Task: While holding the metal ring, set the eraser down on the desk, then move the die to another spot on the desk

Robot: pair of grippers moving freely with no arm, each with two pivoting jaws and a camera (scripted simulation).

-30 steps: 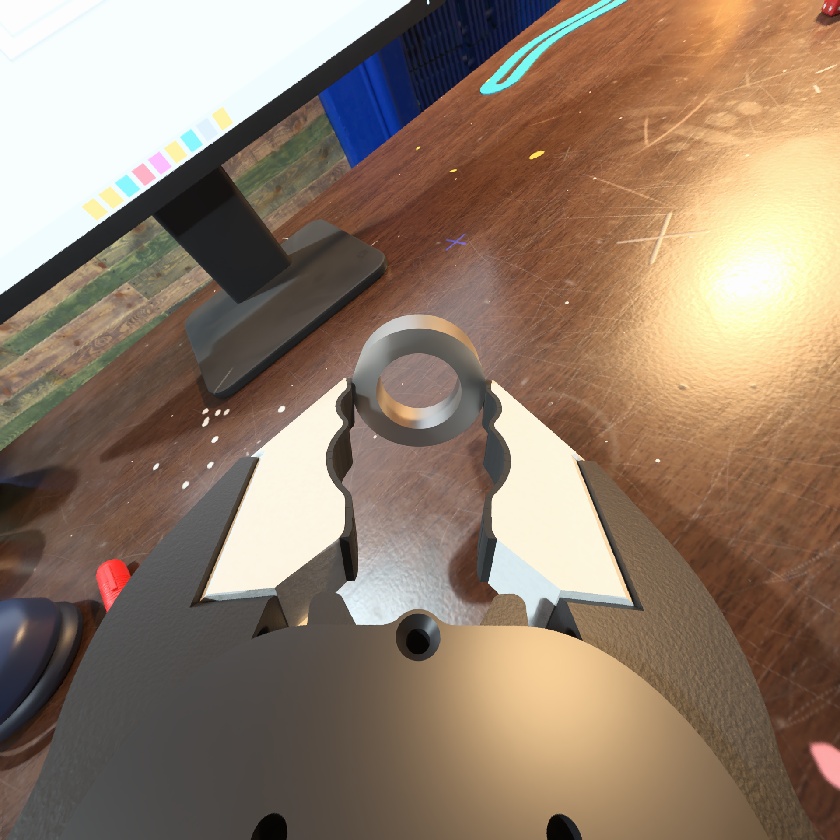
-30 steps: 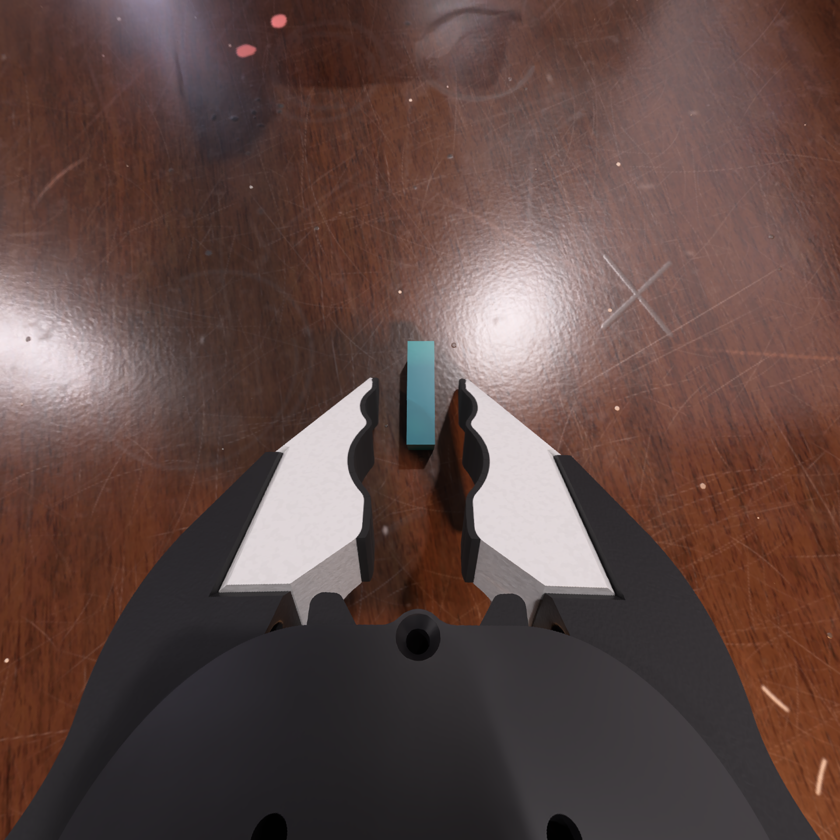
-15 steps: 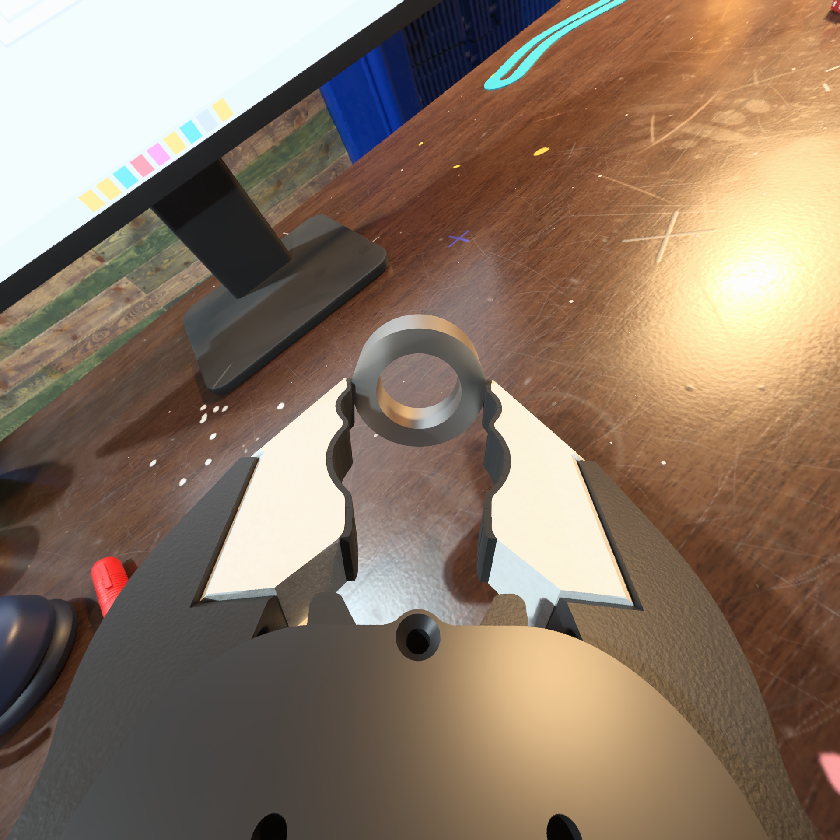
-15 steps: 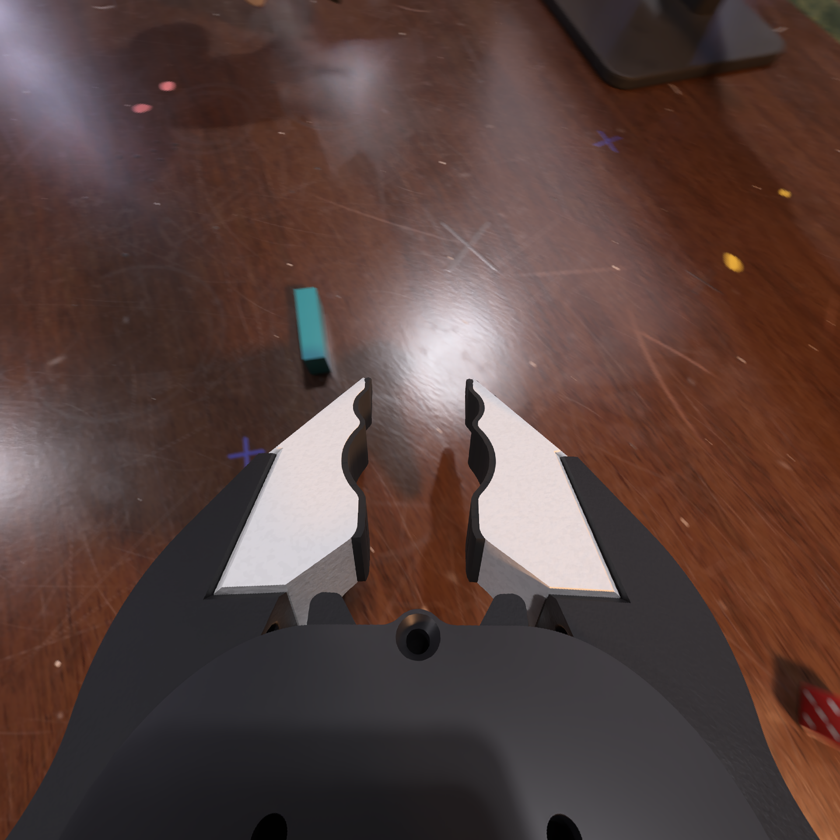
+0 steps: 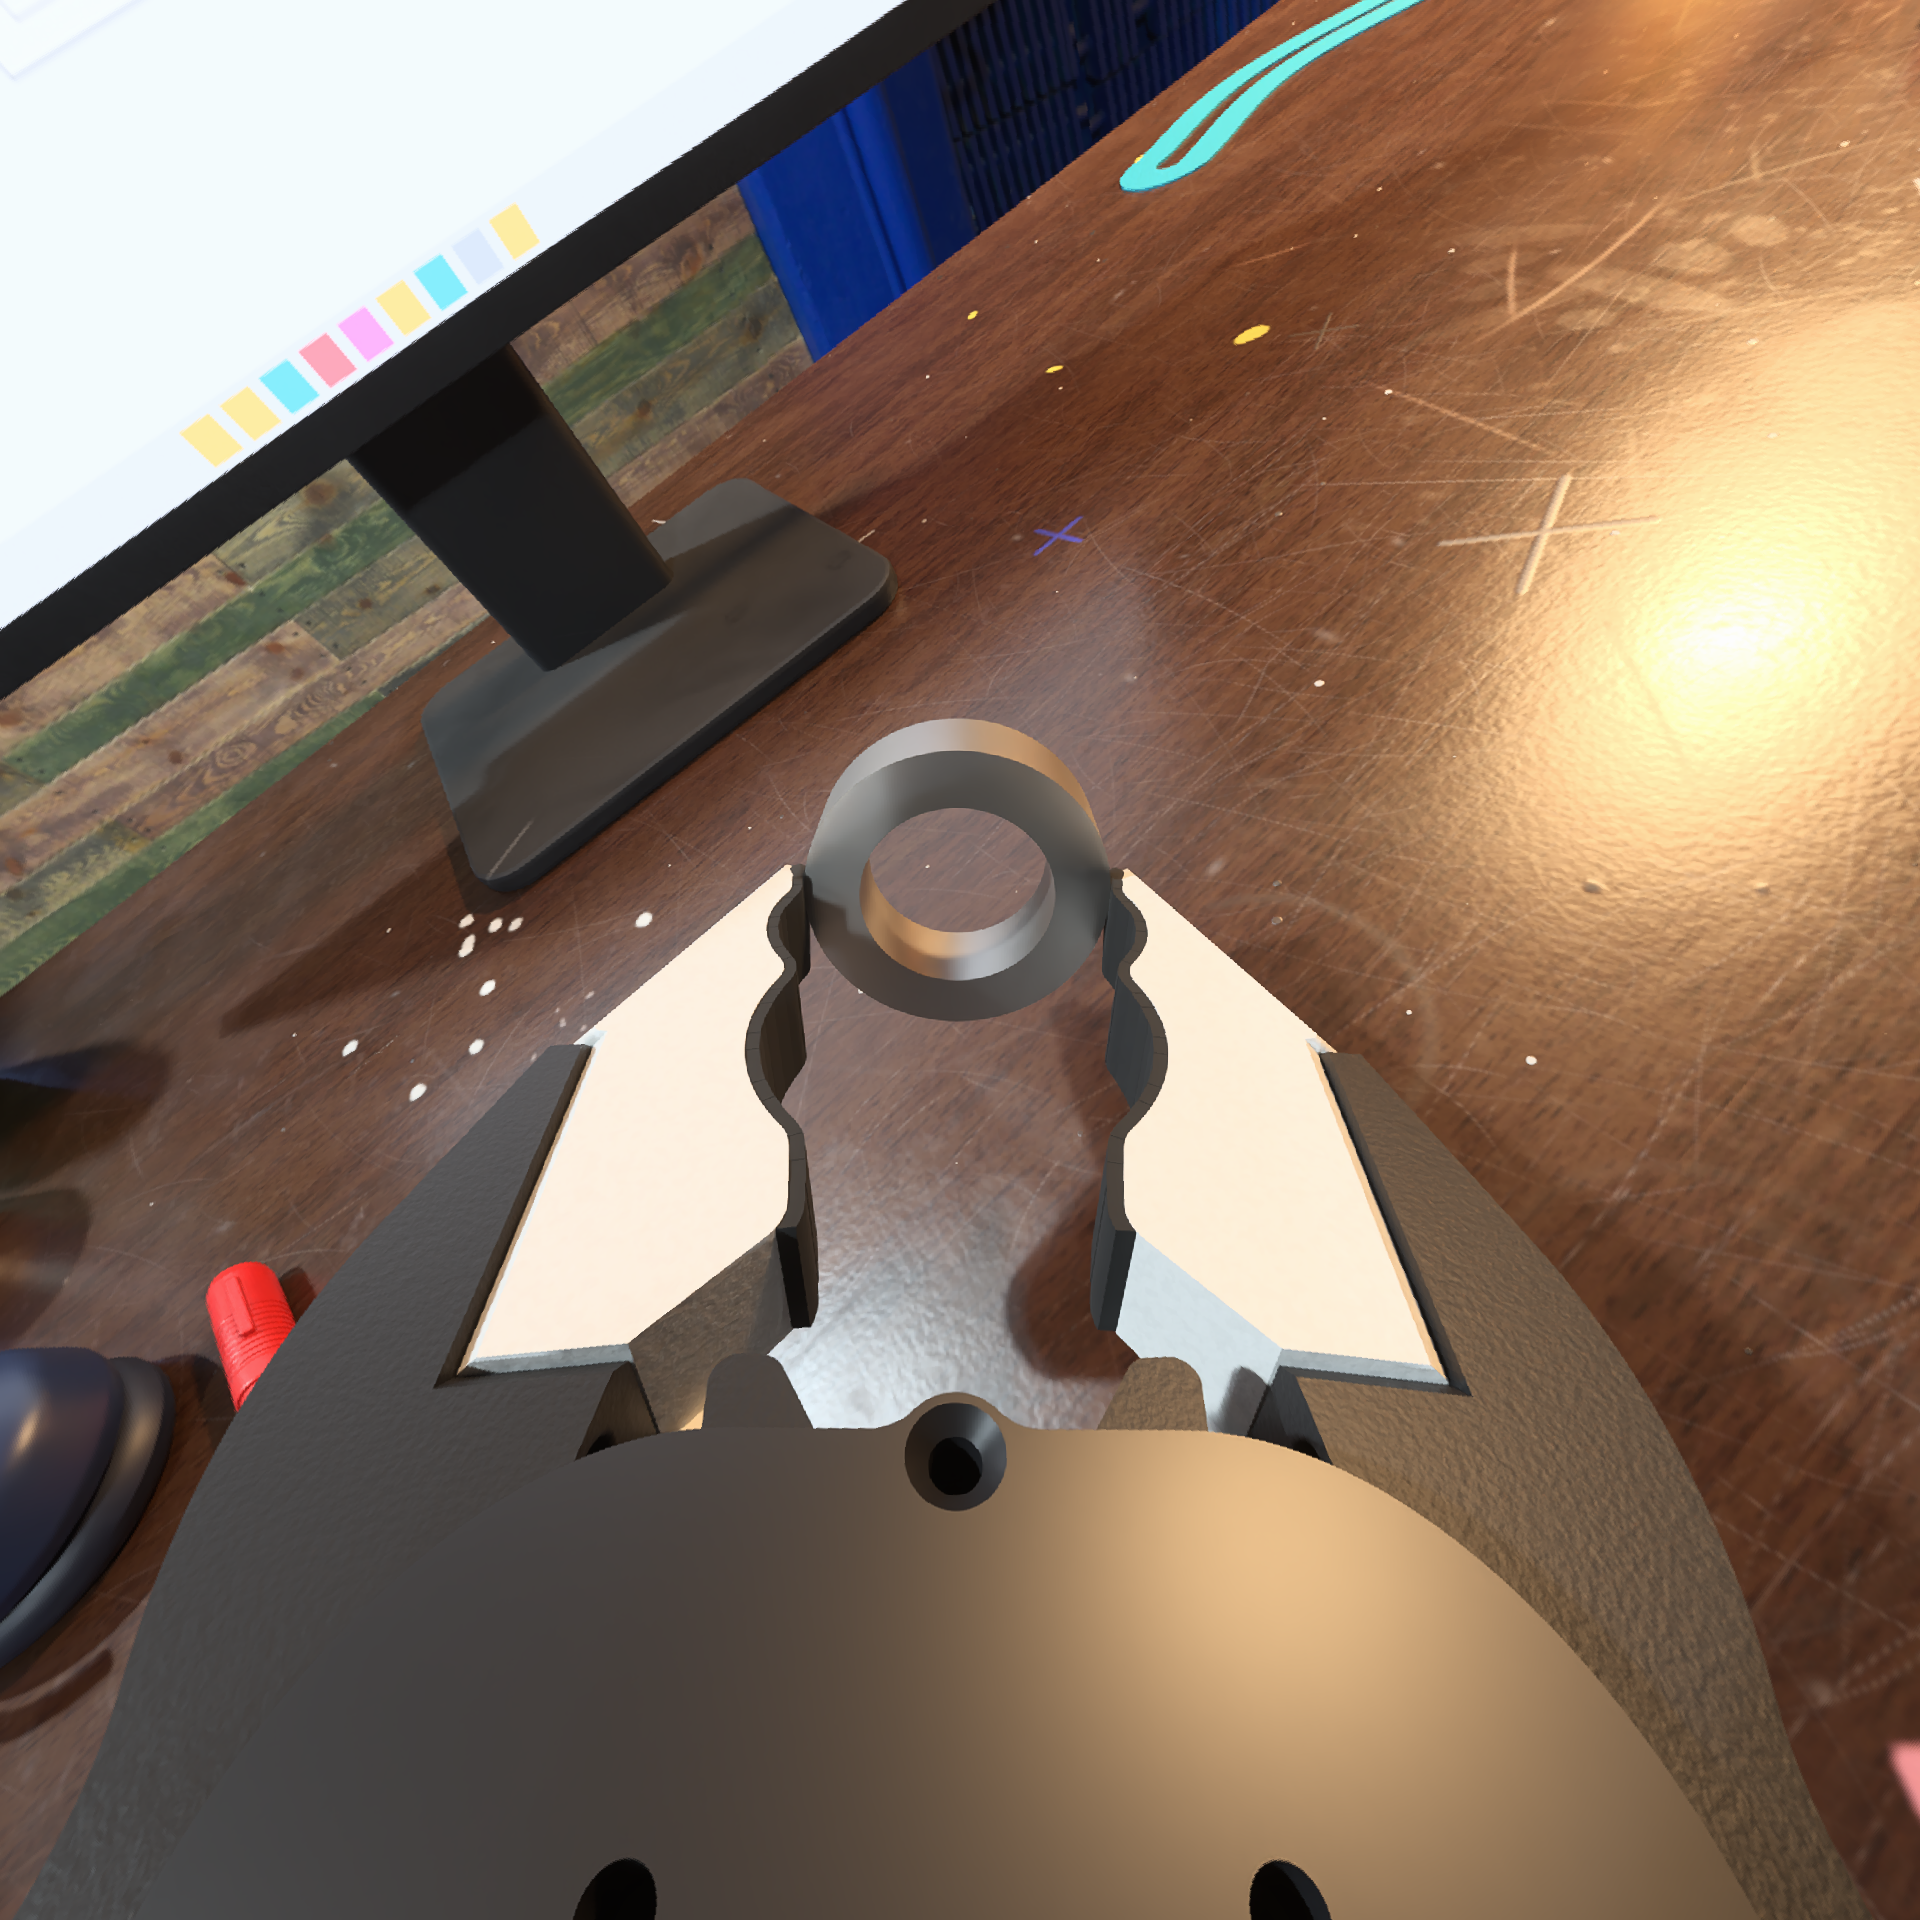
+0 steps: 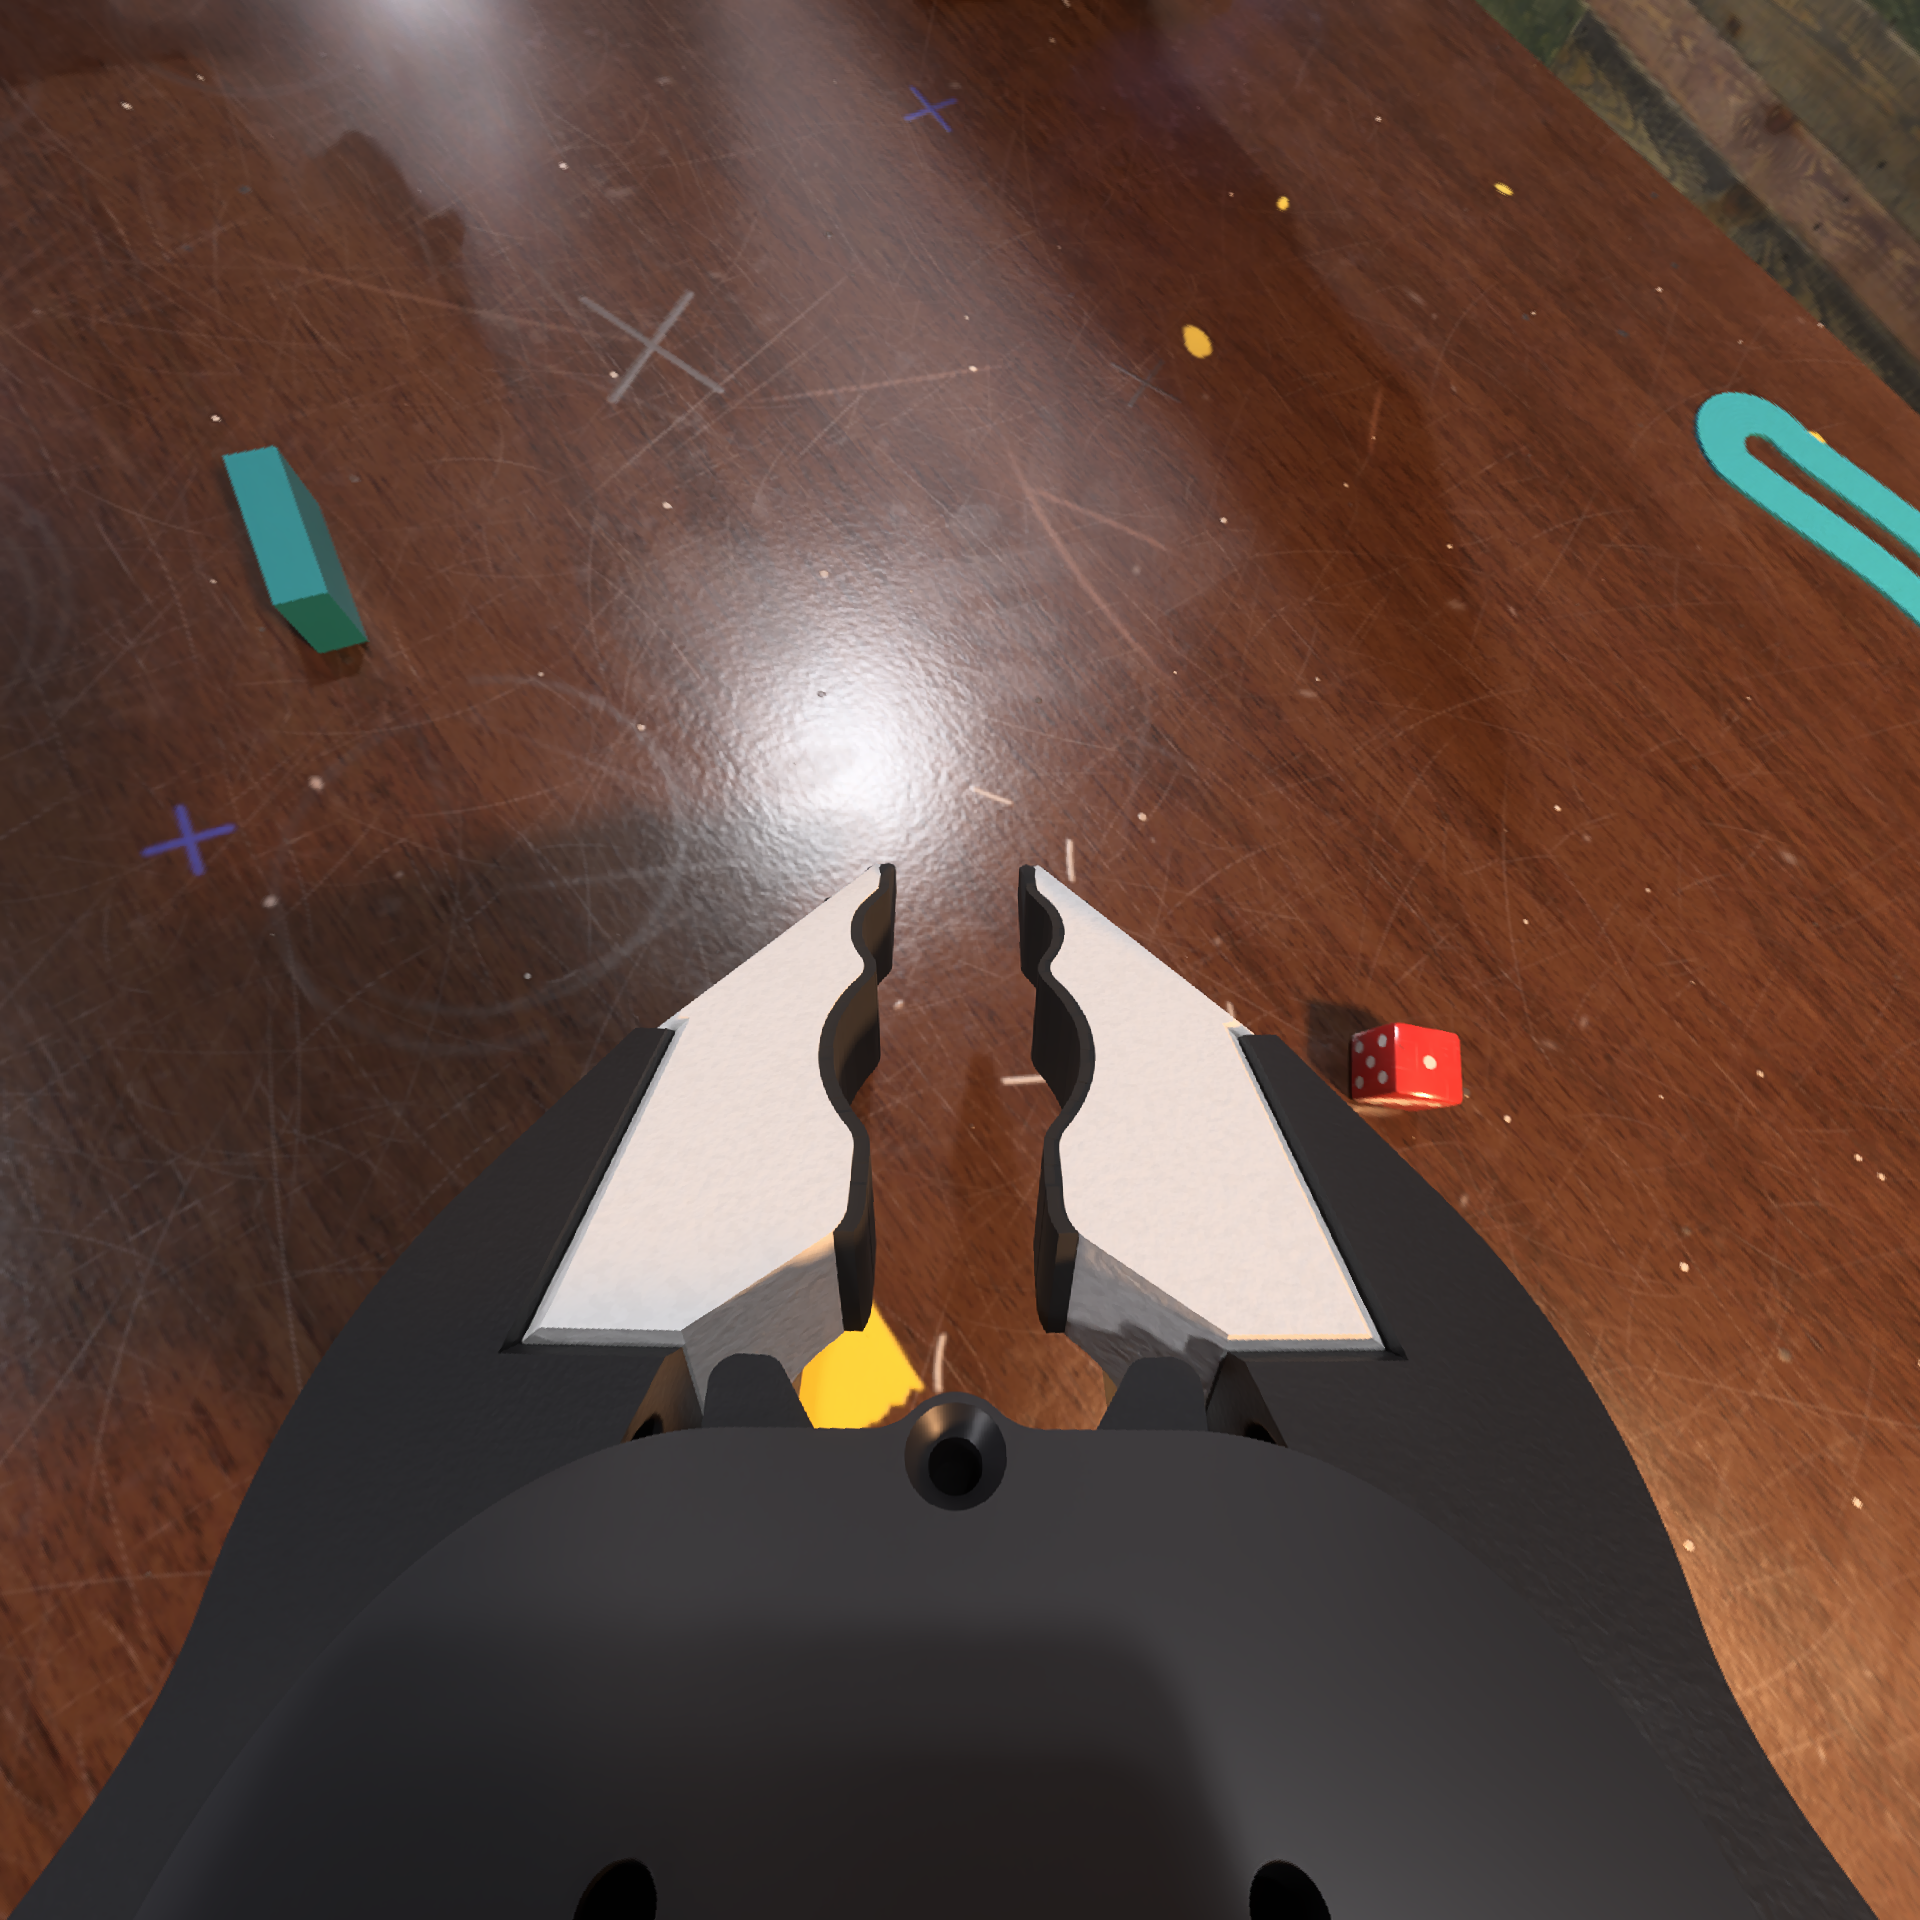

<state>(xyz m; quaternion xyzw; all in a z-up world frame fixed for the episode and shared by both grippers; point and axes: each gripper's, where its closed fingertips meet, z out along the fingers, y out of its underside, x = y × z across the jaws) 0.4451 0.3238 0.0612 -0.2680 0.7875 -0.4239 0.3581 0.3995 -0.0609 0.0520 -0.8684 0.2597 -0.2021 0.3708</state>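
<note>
My left gripper (image 5: 956, 883) is shut on the grey metal ring (image 5: 954, 961), which sits between the fingertips above the brown wooden desk (image 5: 1455, 831). My right gripper (image 6: 956, 878) is open and empty above the desk. The teal eraser (image 6: 291, 545) lies on the desk at the far left of the right wrist view, well clear of the fingers. The red die (image 6: 1405, 1065) with white pips sits on the desk just right of the right finger (image 6: 1164, 1122), apart from it.
A monitor stand (image 5: 623, 665) and screen (image 5: 312, 156) are at the back left. A red cap (image 5: 247, 1320) and a dark rounded object (image 5: 62, 1475) lie at the left. A teal loop (image 6: 1808, 499) lies near the desk's right edge (image 6: 1714, 208). A yellow patch (image 6: 857, 1377) shows under the right gripper.
My right gripper has left the eraser on the desk and swung right; the eraser slid to the far left of its view and the die came in beside the right finger. The left gripper barely moved.
</note>
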